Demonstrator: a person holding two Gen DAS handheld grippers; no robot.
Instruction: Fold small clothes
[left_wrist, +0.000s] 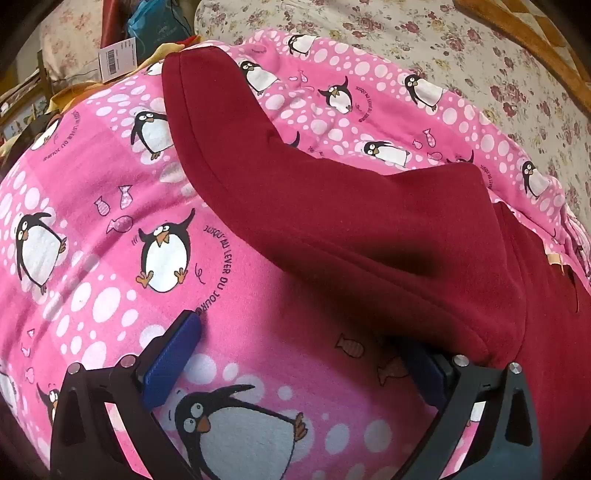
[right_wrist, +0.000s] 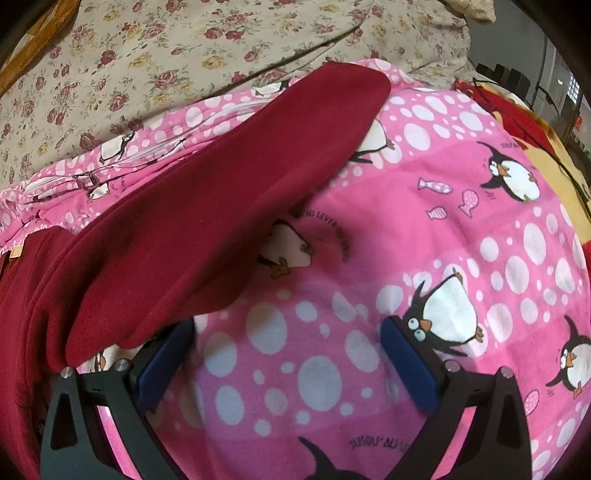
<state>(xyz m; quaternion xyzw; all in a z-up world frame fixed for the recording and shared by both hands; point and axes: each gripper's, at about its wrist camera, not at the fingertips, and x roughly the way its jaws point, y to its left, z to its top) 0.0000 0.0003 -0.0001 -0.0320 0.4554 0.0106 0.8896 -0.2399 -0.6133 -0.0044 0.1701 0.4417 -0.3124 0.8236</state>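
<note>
A: How do the two grippers stand?

B: The left gripper (left_wrist: 295, 354) hangs low over the pink penguin blanket (left_wrist: 92, 206), its blue-padded fingers (left_wrist: 171, 363) spread wide with nothing between them. Its right finger is partly tucked under the near edge of the dark red garment (left_wrist: 332, 206). The right gripper (right_wrist: 288, 354) mirrors it: jaws apart, empty, with the red garment (right_wrist: 192, 206) draped over the tip of its left finger, while the other finger (right_wrist: 410, 365) rests over bare blanket (right_wrist: 424, 236).

A: Where does the garment lie on the bed?

B: It lies on the blanket between the two grippers. In the left wrist view a long panel of it runs from the gripper toward the blanket's far edge, ending in a squared, stitched hem. In the right wrist view the same kind of panel runs diagonally toward the far edge, and a fold of it bulges up off the blanket near the gripper.

A: What room is there around it?

B: Open pink blanket spreads to the outer side of each gripper. Beyond the blanket's far edge lies a floral bedsheet (right_wrist: 155, 48). A yellow and red cloth (right_wrist: 543, 155) shows past the blanket's right edge, and a blue bag (left_wrist: 155, 26) with a barcode tag (left_wrist: 116, 59) sits at the far left corner.

A: Any containers?

B: Only that bag; its contents cannot be seen.
</note>
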